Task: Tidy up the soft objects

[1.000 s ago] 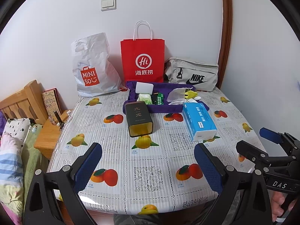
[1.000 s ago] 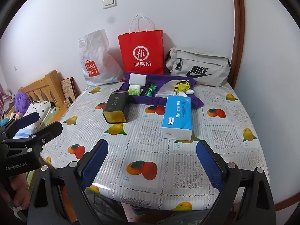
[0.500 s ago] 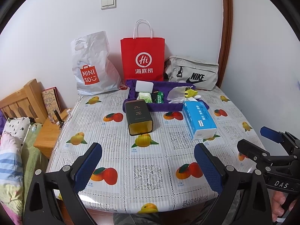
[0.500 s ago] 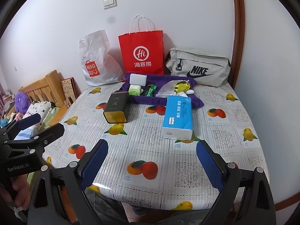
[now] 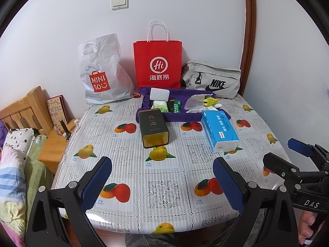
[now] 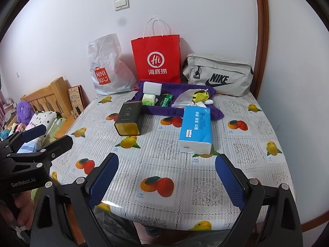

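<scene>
A blue tissue pack point(image 5: 219, 130) point(image 6: 196, 128) lies on the fruit-print table, right of a dark tea tin point(image 5: 153, 127) point(image 6: 129, 117). Behind them a purple cloth tray point(image 5: 144, 111) point(image 6: 156, 111) holds a white block point(image 5: 159, 95) point(image 6: 152, 88), a green tissue packet point(image 5: 160, 106) point(image 6: 148, 99), a dark green packet point(image 5: 175, 106) point(image 6: 165, 100), a clear plastic bag point(image 5: 194, 103) point(image 6: 185, 97) and a yellow mesh item point(image 5: 210, 101) point(image 6: 200, 96). My left gripper point(image 5: 162, 182) and right gripper point(image 6: 166, 183) are both open and empty, hovering over the table's near edge.
A white Miniso bag point(image 5: 102, 72) point(image 6: 107, 68), a red paper bag point(image 5: 158, 63) point(image 6: 157, 58) and a grey Nike bag point(image 5: 211, 81) point(image 6: 219, 74) stand against the back wall. A wooden headboard point(image 5: 20, 111), a nightstand point(image 5: 53, 144) and bedding point(image 5: 12, 164) are left of the table.
Both grippers have held nearly still, with only a slight drift of the views. Nothing on the table has moved.
</scene>
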The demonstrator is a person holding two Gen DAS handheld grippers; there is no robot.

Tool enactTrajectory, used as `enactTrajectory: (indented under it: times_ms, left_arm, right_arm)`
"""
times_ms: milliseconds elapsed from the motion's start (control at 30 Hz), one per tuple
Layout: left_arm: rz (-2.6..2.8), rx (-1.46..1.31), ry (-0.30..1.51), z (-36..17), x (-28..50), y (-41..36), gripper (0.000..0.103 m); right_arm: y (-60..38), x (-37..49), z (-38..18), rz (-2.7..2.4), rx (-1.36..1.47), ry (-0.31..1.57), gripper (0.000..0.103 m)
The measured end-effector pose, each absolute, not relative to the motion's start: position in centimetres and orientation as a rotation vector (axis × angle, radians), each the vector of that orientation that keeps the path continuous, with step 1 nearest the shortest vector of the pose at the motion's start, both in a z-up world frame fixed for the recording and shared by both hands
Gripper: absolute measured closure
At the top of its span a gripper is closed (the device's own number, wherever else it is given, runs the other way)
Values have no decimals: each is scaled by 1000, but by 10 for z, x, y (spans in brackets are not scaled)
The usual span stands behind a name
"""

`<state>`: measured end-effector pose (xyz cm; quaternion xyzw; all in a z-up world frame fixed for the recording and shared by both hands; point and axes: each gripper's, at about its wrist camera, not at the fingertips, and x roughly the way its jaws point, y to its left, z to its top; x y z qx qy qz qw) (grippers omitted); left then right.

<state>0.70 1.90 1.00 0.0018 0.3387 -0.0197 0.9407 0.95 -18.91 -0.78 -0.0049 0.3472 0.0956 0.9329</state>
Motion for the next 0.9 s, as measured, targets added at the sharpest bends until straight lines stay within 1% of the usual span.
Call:
enactTrajectory:
  times_ms: [900]
  left_arm:
    - [-51, 10, 695, 6, 8, 19, 4]
  right_arm:
    - [-188, 9, -8, 201, -11, 716, 9]
